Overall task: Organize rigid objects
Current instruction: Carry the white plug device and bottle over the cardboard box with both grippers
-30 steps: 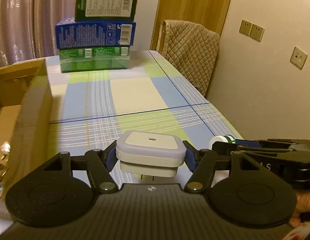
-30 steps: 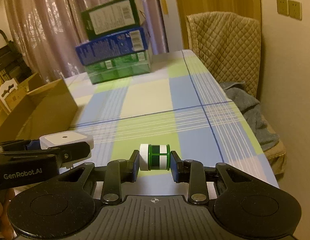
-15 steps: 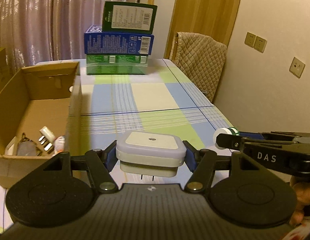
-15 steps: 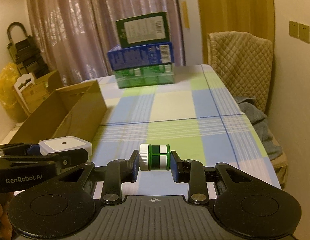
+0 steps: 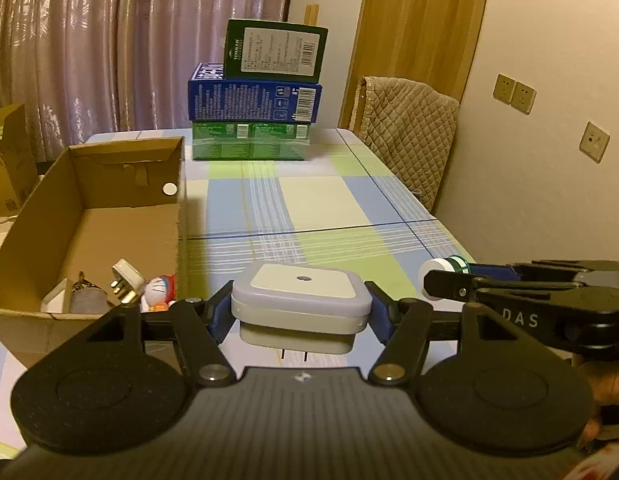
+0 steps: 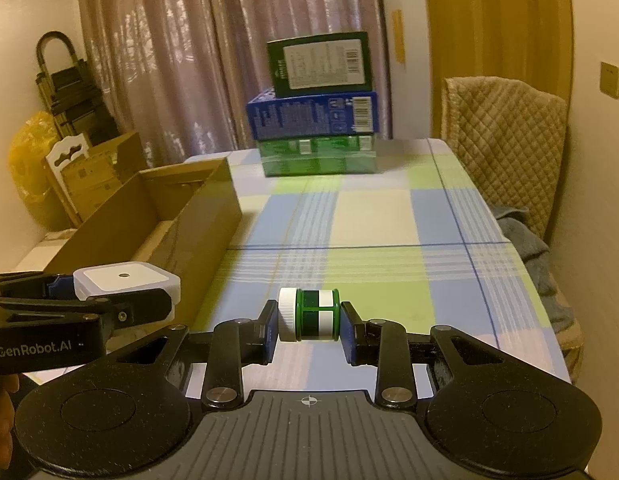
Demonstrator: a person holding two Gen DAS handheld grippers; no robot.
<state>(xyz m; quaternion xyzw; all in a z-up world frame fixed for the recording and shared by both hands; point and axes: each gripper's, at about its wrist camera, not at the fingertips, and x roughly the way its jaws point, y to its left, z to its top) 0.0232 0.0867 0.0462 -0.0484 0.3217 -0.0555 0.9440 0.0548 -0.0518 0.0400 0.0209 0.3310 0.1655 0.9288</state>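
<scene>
My left gripper [image 5: 300, 312] is shut on a white square plug-in night light [image 5: 300, 300] and holds it above the checked tablecloth, just right of an open cardboard box [image 5: 177, 184]. The night light also shows in the right wrist view [image 6: 123, 282]. My right gripper [image 6: 308, 320] is shut on a small green jar with a white cap [image 6: 309, 314], held on its side above the cloth. The jar shows at the right in the left wrist view [image 5: 443, 270]. The box holds a white plug [image 5: 125, 280], a small Doraemon figure [image 5: 159, 292] and other small items.
Three stacked boxes, dark green [image 5: 275, 52] on blue [image 5: 255, 98] on green [image 5: 249, 146], stand at the table's far end. A chair with a quilted cover [image 6: 505, 140] stands at the right edge, a grey cloth [image 6: 525, 240] on its seat. More cartons [image 6: 89, 176] stand left of the table.
Both grippers have risen and pulled back, still holding their objects. The box's inside and its contents have come into the left wrist view.
</scene>
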